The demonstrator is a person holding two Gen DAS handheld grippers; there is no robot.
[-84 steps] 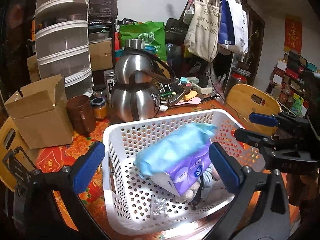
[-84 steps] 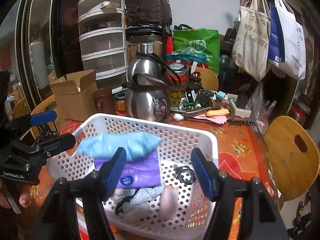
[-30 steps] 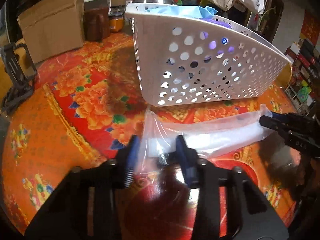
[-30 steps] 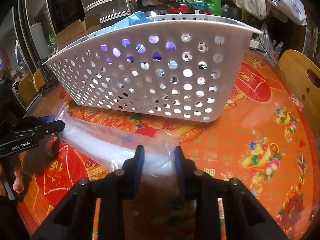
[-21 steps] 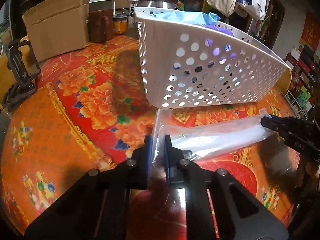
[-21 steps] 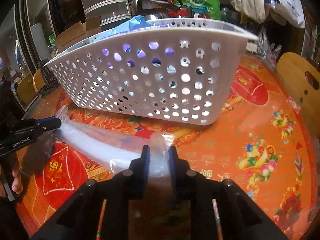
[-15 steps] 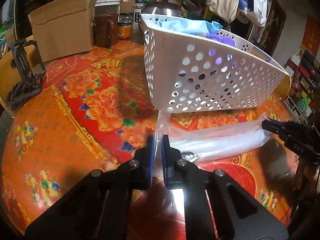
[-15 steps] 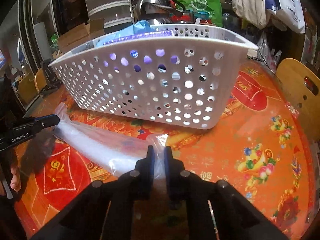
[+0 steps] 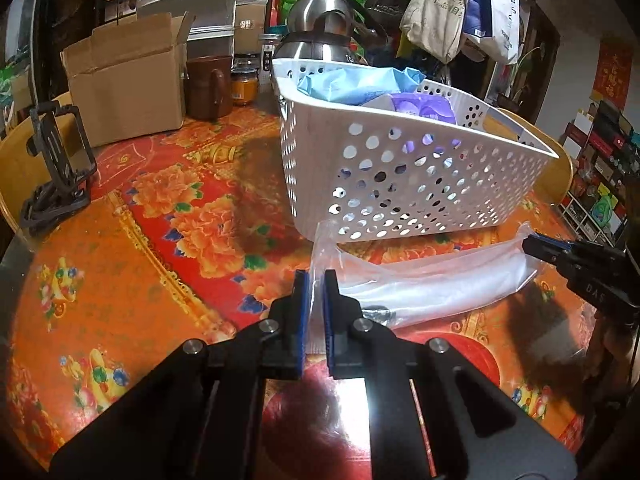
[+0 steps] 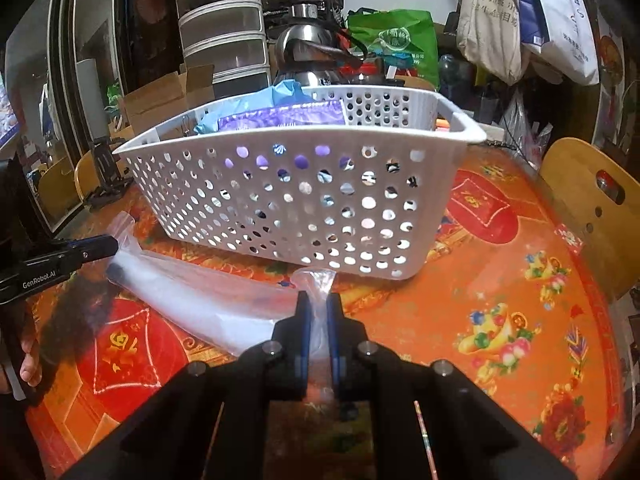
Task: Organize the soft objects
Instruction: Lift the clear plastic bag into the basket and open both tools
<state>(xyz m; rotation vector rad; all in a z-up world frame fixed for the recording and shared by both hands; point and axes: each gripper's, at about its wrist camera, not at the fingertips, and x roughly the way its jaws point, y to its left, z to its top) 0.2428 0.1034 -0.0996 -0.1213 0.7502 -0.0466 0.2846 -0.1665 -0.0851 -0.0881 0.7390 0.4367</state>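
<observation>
The left gripper (image 9: pixel 315 280) is clamped on one end of a clear plastic bag (image 9: pixel 432 280), and the right gripper (image 10: pixel 316 302) is clamped on the other end, so the bag stretches between them just above the floral tablecloth (image 9: pixel 152 216). The bag hangs just in front of the white basket (image 9: pixel 416 184), which holds a blue pack (image 9: pixel 360 84) and a purple pack (image 9: pixel 424 106). A kettle (image 9: pixel 320 36) stands behind the basket.
</observation>
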